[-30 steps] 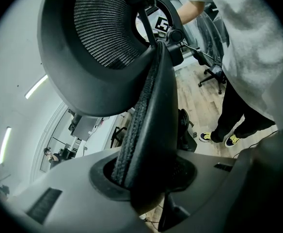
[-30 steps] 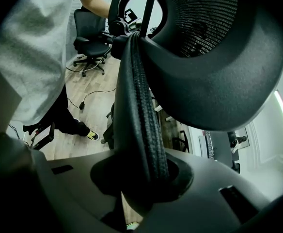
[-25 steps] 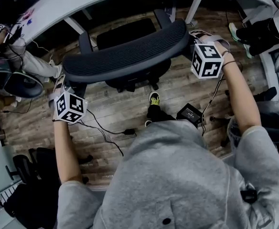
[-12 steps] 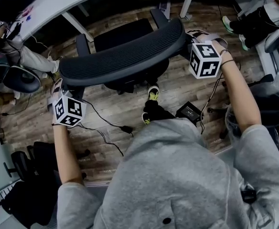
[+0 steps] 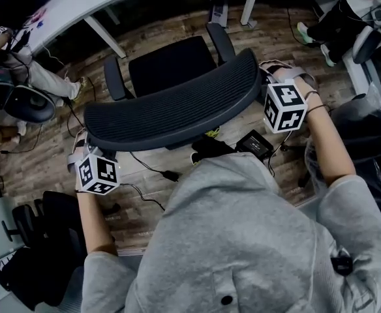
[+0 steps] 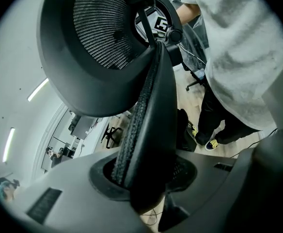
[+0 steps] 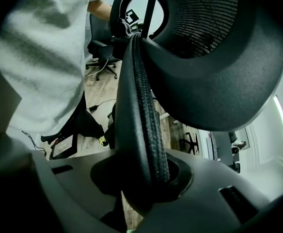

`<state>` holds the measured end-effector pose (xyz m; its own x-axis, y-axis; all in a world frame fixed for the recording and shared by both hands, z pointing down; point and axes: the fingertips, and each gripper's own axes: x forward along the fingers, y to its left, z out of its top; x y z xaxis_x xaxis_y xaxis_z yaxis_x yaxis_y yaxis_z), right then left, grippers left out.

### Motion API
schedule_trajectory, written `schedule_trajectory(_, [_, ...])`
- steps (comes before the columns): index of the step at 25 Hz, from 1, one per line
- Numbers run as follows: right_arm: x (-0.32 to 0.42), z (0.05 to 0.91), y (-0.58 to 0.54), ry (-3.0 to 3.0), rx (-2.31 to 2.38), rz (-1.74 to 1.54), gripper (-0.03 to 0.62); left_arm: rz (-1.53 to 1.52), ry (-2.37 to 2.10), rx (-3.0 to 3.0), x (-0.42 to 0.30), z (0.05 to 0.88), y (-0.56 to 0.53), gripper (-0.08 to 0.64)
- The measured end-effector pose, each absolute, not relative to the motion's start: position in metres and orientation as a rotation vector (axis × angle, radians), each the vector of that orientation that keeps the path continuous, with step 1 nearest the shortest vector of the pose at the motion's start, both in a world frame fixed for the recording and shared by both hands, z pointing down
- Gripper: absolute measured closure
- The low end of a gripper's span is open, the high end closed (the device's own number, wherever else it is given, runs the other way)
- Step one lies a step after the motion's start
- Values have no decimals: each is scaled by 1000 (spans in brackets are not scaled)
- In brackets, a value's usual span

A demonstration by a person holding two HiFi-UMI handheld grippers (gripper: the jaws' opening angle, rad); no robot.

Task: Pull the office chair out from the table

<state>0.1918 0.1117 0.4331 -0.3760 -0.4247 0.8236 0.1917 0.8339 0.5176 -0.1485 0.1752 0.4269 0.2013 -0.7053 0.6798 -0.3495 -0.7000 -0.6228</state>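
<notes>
White table (image 5: 79, 2) up top; black office chair (image 5: 171, 67) stands clear of it.
A second ago it sat half under the tabletop. Curved ribbed-mesh backrest (image 5: 177, 113): left gripper (image 5: 85, 142) and right gripper (image 5: 270, 74) each pinch one end. The gripper views show the rim clamped, which the head view seemingly hides.

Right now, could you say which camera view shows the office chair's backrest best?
The head view: the backrest shows full-width from above. The gripper views show it end-on, its rim clamped by the left hand-held gripper and right hand-held gripper.
</notes>
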Motion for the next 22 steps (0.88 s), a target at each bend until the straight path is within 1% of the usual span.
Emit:
schedule_trajectory(8, [185, 431, 135, -1852, 157, -677, 488, -1491, 1009, -2168, -153, 425, 209, 419])
schedule_trajectory(12, [181, 424, 132, -1928, 244, -726, 477, -1351, 1090, -2245, -151, 417, 213, 380])
schedule_trajectory(13, [183, 421, 132, -1945, 280, -740, 472, -1312, 1123, -2255, -151, 414, 216, 370])
schedule_trajectory(16, [191, 413, 131, -1951, 393, -765, 418, -1197, 1232, -2254, -159, 407, 223, 341])
schedule_trajectory(20, [202, 400, 134, -1921, 493, -779, 391, -1144, 1371, -2288, -182, 402, 236, 324])
schedule_trajectory(22, [211, 392, 138, -1934, 542, -747, 377, -1094, 1514, -2314, -202, 402, 248, 319])
